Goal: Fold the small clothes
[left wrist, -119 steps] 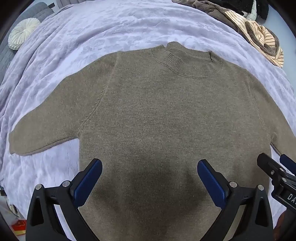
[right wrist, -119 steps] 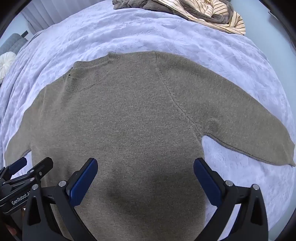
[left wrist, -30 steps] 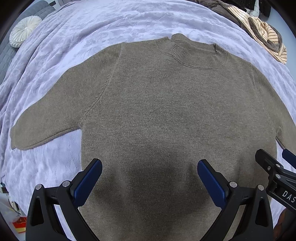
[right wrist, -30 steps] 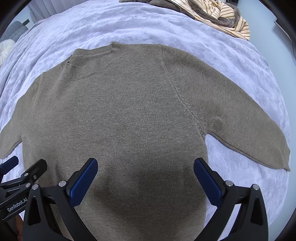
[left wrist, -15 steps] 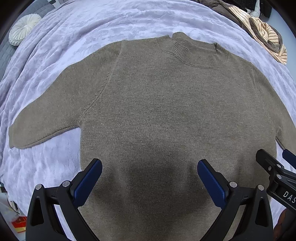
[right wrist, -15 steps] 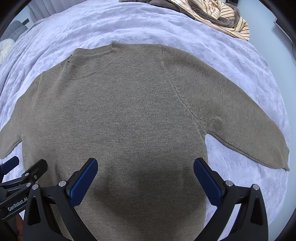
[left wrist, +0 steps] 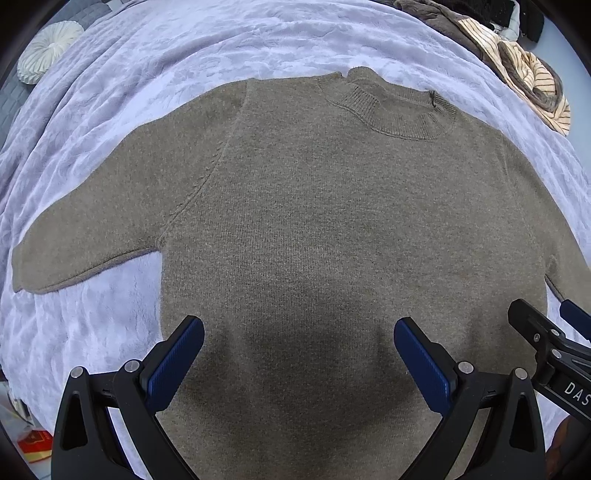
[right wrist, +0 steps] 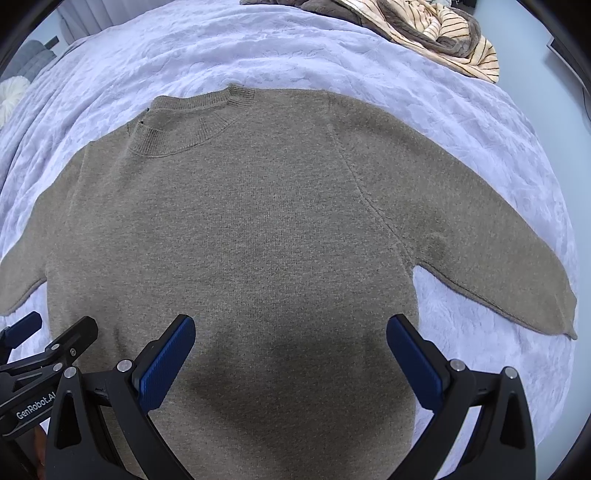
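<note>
An olive-brown knit sweater [left wrist: 332,221] lies flat on a lilac bedspread [left wrist: 184,48], collar away from me, both sleeves spread out to the sides. It also fills the right wrist view [right wrist: 258,229]. My left gripper [left wrist: 299,354] is open and empty, hovering over the sweater's lower left body. My right gripper [right wrist: 290,354] is open and empty over the lower right body. The right gripper also shows at the right edge of the left wrist view [left wrist: 546,343]. The left gripper shows at the left edge of the right wrist view [right wrist: 48,343].
A heap of brown and cream striped clothes [right wrist: 436,26] lies at the far right of the bed, also in the left wrist view [left wrist: 524,62]. A round white cushion [left wrist: 48,50] sits at the far left. The bed's edge and floor clutter [left wrist: 33,439] are at the lower left.
Both grippers have crept slightly forward over the sweater. The sweater has not moved and both grippers stay open.
</note>
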The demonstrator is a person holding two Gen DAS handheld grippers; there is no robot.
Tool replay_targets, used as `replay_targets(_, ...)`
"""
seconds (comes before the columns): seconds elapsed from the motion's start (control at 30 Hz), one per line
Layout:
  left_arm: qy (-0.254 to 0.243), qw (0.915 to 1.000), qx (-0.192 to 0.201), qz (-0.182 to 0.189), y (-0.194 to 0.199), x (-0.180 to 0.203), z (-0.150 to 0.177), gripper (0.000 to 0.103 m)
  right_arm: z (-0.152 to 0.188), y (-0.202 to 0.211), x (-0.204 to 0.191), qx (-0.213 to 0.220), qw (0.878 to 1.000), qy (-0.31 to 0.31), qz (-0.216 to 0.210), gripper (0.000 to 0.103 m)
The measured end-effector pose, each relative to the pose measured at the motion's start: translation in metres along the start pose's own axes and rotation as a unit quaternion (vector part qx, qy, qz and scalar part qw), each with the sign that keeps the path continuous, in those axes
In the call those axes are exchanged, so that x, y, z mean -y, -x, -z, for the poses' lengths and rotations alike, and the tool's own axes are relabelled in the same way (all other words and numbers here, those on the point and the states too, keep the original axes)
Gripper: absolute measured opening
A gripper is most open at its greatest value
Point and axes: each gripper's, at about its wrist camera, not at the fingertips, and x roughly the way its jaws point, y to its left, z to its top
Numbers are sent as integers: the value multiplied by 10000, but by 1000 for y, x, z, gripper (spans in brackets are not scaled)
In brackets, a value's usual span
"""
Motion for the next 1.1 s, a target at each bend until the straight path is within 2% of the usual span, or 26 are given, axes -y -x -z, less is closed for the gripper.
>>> replay_targets(0.17,73,10000,-2,61,-2,-8,3,103,3,2,-4,20,10000,-30,27,103)
replay_targets(0.27,34,9999,135,-33,0,-12,6,103,6,4,-6,66,10000,-55,-16,103)
replay_targets(0.37,140,9996,170,192,-1,-25,7,103,8,10,-11,205,9994,-32,-280,103)
replay_targets(0.43,278,9981,92,533,-5,-41,7,103,10,13,-22,257,9985,32,-478,103)
replay_targets(0.53,509,9971,231,513,-5,-70,9,103,13,15,-40,220,9970,144,-729,103)
replay_targets(0.63,1061,9909,402,729,-5,-123,15,103,18,18,-63,182,9951,342,-910,103)
replay_targets(0.73,1824,9755,633,1058,-10,-195,23,103,24,19,-85,146,9930,604,-1006,103)
replay_targets(0.83,2583,9567,1009,888,-14,-268,35,103,30,17,-106,35,9909,863,-1030,103)
replay_targets(0.9,3117,9400,1151,775,-20,-315,44,103,35,15,-117,-42,9897,982,-1041,103)
replay_targets(1.0,3657,9180,1337,759,-30,-358,52,102,43,14,-129,-120,9890,1062,-1021,103)
replay_targets(1.03,3772,9125,1387,762,-33,-369,52,98,45,12,-133,-166,9885,1102,-1019,103)
replay_targets(1.07,3870,9075,1439,771,-36,-378,51,80,46,11,-138,-205,9881,1139,-1009,103)
replay_targets(1.1,3956,9039,1438,759,-39,-385,50,55,49,9,-142,-252,9875,1182,-1011,103)
